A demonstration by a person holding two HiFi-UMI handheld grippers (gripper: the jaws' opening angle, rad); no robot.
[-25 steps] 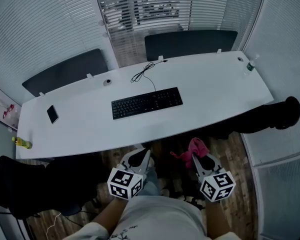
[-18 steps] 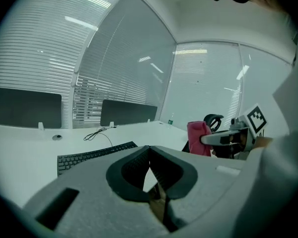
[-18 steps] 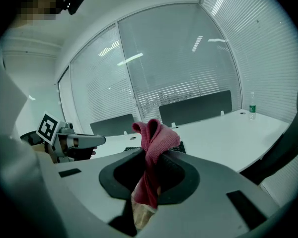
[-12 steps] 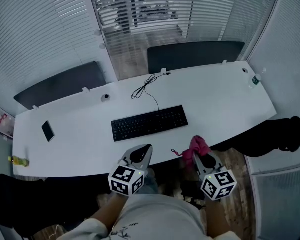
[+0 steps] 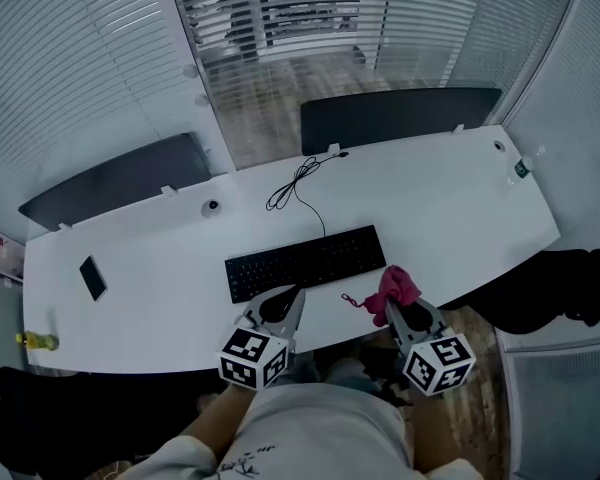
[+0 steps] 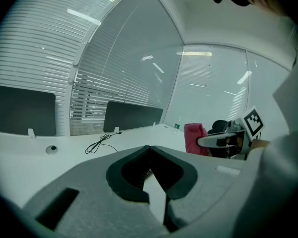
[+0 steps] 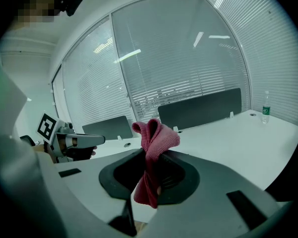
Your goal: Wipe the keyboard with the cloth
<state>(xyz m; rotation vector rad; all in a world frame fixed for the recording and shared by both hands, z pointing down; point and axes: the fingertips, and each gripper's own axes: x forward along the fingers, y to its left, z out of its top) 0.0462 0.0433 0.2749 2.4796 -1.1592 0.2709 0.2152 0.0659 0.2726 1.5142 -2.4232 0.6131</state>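
Observation:
A black keyboard (image 5: 305, 261) lies in the middle of the white desk (image 5: 450, 198), its cable (image 5: 300, 180) trailing toward the back edge. My left gripper (image 5: 298, 292) is at the desk's near edge, just in front of the keyboard, shut with nothing between its jaws (image 6: 149, 148). My right gripper (image 5: 390, 306) is to the right, at the near edge, shut on a pink cloth (image 5: 395, 286) that bunches above and hangs below the jaws (image 7: 151, 152). The cloth hovers just right of the keyboard's right end. The cloth (image 6: 194, 139) also shows in the left gripper view.
A phone (image 5: 92, 277) lies at the desk's left and a yellow bottle (image 5: 35, 341) at its near left corner. A water bottle (image 5: 523, 167) stands far right. Dark partition panels (image 5: 400, 116) line the back edge. A black chair (image 5: 560, 288) sits at the right.
The view has moved forward to the desk. Both grippers, earlier over the floor before the desk, are now at its near edge, the cloth still held in the right one.

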